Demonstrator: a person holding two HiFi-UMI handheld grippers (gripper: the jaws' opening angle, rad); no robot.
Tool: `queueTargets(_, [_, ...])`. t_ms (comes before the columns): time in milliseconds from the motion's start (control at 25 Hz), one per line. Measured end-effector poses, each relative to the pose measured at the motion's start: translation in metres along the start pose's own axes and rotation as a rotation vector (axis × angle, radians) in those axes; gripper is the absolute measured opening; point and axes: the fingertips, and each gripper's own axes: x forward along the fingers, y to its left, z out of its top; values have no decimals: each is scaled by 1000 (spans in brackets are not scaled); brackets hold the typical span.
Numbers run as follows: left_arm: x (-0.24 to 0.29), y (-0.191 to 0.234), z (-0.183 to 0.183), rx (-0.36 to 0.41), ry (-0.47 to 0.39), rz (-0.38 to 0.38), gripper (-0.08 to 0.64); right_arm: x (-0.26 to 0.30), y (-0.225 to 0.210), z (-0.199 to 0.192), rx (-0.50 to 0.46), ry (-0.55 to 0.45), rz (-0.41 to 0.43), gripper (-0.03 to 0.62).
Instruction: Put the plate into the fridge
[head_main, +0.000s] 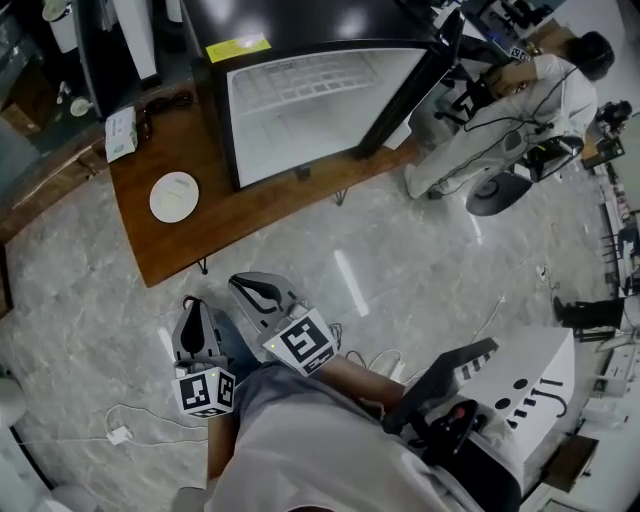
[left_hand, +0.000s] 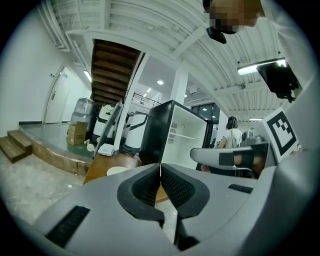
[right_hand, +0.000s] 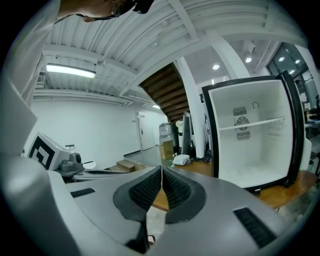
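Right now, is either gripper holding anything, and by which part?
Nothing is held. Left gripper and right gripper are both shut and empty; the plate lies untouched on the wooden table.

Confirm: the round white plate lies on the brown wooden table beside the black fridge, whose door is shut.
The door of the black fridge stands open, per the head view. The round white plate lies on the brown wooden table beside it.
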Motion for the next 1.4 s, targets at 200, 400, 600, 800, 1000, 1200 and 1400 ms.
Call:
queueTargets(200, [64, 70, 1, -38, 28, -59, 20, 75, -20, 1, -51, 15, -55, 17])
queueTargets(400, [114, 160, 50, -18, 44, -144, 21, 178, -21, 26, -43, 68, -121, 18])
queueTargets(600, [168, 247, 76, 53, 154, -223, 21, 282, -19, 58, -7, 77, -140, 18])
queueTargets(800, [223, 320, 69, 115, 284, -330, 21, 362, -32, 50, 46, 126, -215, 18])
queueTargets(1000, [288, 371, 39, 146, 433, -409, 23, 406, -55, 23, 96, 183, -276, 18])
queueTargets(1200, [349, 382, -8, 226, 674, -554, 35, 418, -92, -25, 211, 269, -270, 18])
queueTargets(1400, [410, 381, -47, 342, 812, -586, 150, 419, -150, -76, 309, 324, -331, 18])
